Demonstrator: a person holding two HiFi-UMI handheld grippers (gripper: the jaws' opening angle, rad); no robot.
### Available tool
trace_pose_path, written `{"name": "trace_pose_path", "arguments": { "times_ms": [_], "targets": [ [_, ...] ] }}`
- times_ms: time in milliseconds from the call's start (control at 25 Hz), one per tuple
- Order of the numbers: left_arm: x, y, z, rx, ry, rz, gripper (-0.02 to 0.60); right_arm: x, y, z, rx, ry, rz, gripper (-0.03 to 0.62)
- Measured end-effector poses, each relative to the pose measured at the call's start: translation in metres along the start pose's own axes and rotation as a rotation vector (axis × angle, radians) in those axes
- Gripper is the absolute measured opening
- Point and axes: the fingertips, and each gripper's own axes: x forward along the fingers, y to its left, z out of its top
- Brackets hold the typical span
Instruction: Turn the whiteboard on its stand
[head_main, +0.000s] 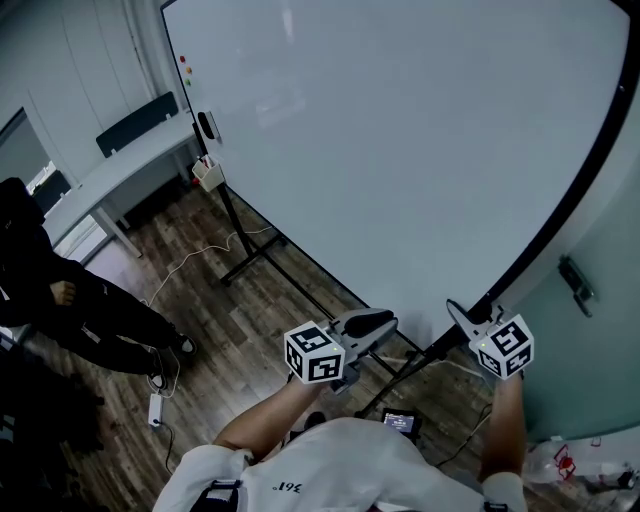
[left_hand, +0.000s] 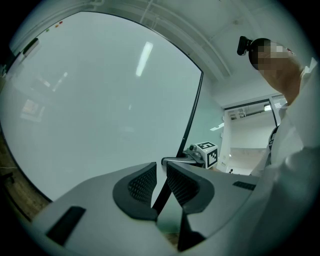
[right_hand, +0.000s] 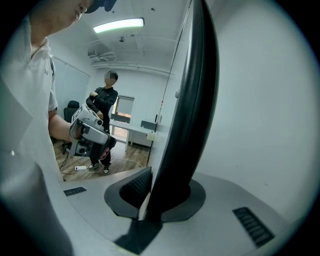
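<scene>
White shirt fills the bottom of the head view, and just past it both grippers are up at the near lower corner of the whiteboard. The board stands on its black stand on the wood floor. Its far end is close to a table.

The right gripper has the board's black edge frame between its fingers, and they are pinched onto it. The left gripper hangs just in front of the board's face near the bottom edge. Its fingers stand a narrow gap apart with nothing between them.

I'd judge the board stiff and wide, more awkward than heavy, and likely to swing slowly once it starts. Its white face looks glossy and would give the fingers no purchase. The thin frame at the edge is the sensible hold, and an end corner like this one gives the best leverage for turning. Whether the stand rolls or must drag I cannot tell. A cable lies on the floor by the stand's far leg and could snag. A person is over near that end.
</scene>
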Motion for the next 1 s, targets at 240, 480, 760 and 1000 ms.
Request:
{"name": "trace_pose_path", "arguments": {
  "times_ms": [240,480,760,1000],
  "targets": [
    [-0.002,0.003,0.001,-0.002,-0.003,0.008,0.052,0.002,-0.008,0.002,-0.015,0.008,-0.005,0.084],
    [-0.008,0.004,0.001,-0.014,-0.009,0.014,0.052,-0.004,-0.006,0.003,-0.007,0.003,-0.011,0.084],
    [-0.012,0.009,-0.001,-0.013,-0.012,0.003,0.052,-0.003,-0.001,0.000,-0.021,-0.010,-0.028,0.092],
    [-0.019,-0.001,-0.003,-0.014,-0.015,-0.034,0.052,-0.010,0.000,0.001,0.001,-0.038,-0.070,0.107]
  ]
}}
